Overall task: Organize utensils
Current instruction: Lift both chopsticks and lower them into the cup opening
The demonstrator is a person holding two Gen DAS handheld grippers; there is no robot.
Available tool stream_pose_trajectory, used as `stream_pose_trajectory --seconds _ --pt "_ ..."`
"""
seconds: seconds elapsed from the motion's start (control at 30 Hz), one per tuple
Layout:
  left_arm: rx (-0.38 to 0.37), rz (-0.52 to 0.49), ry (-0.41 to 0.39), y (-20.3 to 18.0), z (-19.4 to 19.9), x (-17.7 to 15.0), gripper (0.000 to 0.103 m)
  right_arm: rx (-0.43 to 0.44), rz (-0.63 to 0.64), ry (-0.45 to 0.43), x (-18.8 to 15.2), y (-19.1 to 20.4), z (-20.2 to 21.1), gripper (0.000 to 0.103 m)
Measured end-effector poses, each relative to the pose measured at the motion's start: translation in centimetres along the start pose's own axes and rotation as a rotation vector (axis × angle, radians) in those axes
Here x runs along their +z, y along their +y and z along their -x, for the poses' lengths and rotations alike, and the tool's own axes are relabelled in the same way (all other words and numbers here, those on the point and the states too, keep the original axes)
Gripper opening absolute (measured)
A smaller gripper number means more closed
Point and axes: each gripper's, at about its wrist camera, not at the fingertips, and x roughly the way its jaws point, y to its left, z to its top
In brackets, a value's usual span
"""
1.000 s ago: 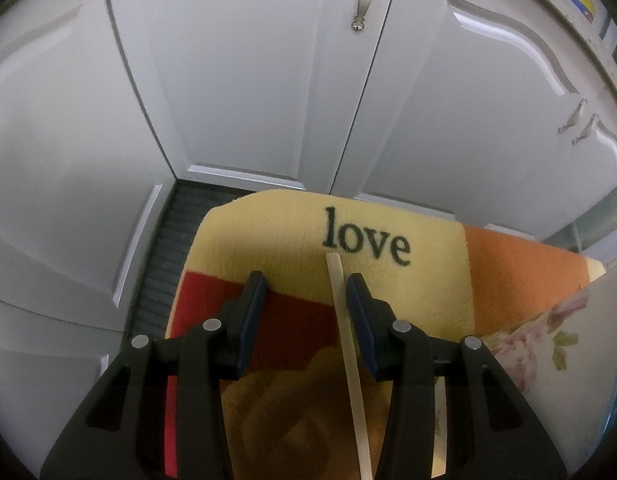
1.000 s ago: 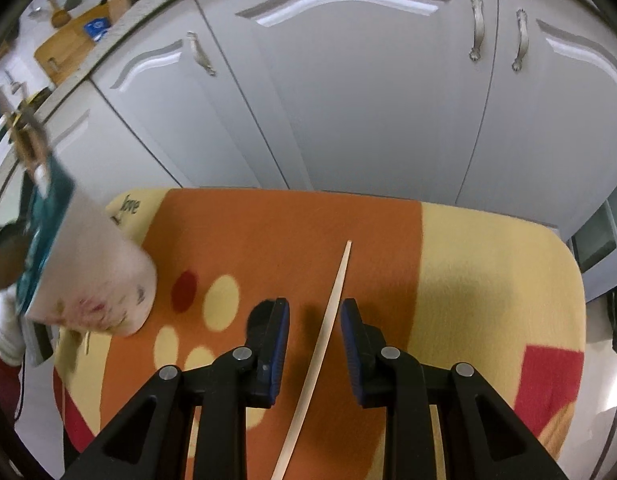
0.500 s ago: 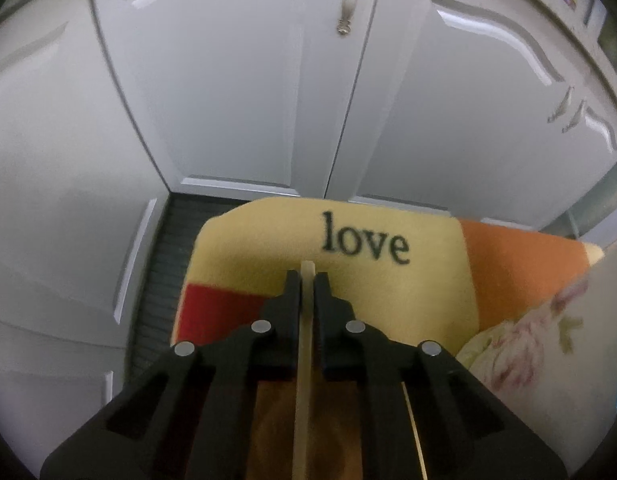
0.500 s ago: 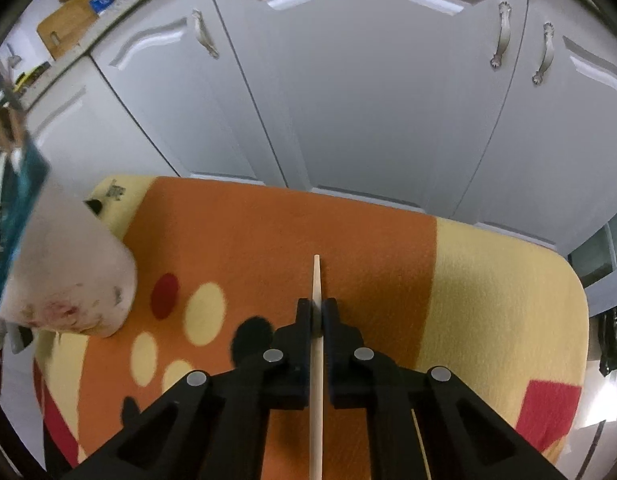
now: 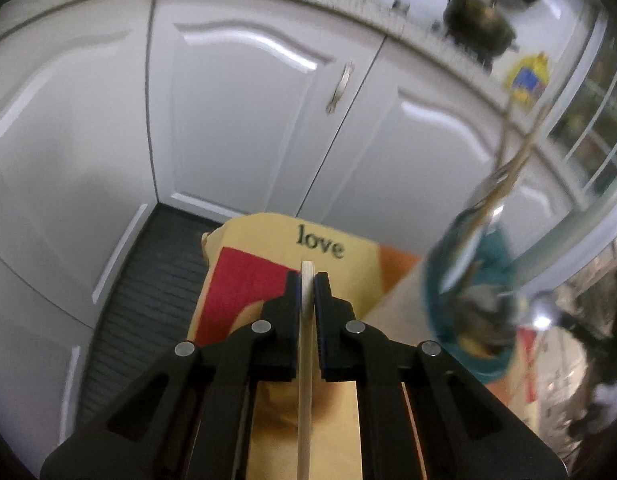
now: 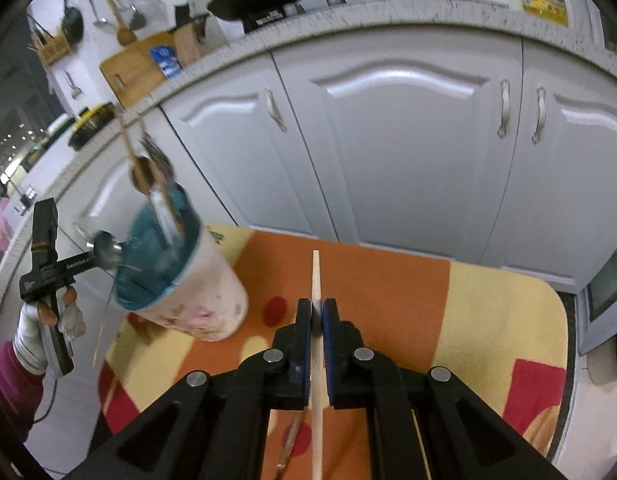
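My left gripper (image 5: 307,280) is shut on a pale wooden chopstick (image 5: 305,380), whose tip pokes just past the pads, above the "love" blanket (image 5: 244,276) that covers the table. My right gripper (image 6: 316,312) is shut on a second chopstick (image 6: 315,276), held over the orange part of the blanket (image 6: 388,280). A white floral cup with a teal inside (image 6: 200,308) stands between the two grippers, with spoons and sticks in it. It shows blurred at the right of the left wrist view as the cup (image 5: 464,312).
White cabinet doors (image 6: 408,160) stand close behind the table, under a counter with pans. A dark ribbed mat (image 5: 148,280) lies on the floor at the left. A gloved hand (image 6: 28,344) grips the left tool. Loose utensils (image 6: 288,448) lie on the blanket near me.
Both grippers closed on their chopsticks, then rose off the blanket with them. Both views tilted up, so the counter and the cup's mouth now show.
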Motion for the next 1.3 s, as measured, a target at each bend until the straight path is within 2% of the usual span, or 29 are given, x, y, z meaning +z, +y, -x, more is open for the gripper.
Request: stream_pose_trajectory --seconds 0.2,0.6,0.8,1.03,1.3 --pt "-0.083 0.088 -0.098 -0.3 5.2 1.7 0.005 0.037 0.044 -0.062 0.7 2.2 3.6 0.005" --pt "-0.126 0.044 -0.164 -3.5 9.0 2.8 0.005 0.124 0.12 -0.148 1.5 6.2 8.5 0.005" --pt "-0.15 0.013 -0.218 -5.4 9.7 4.3 0.005 0.167 0.136 -0.187 2.5 7.6 10.0 0.005" --pt "-0.18 -0.008 -0.308 -7.5 8.7 7.6 0.005 0.222 0.14 -0.264 5.4 9.7 11.1 0.005" --pt "-0.241 -0.048 -0.353 -9.7 6.0 11.2 0.005 0.207 0.178 -0.316 9.6 12.1 8.3 0.005"
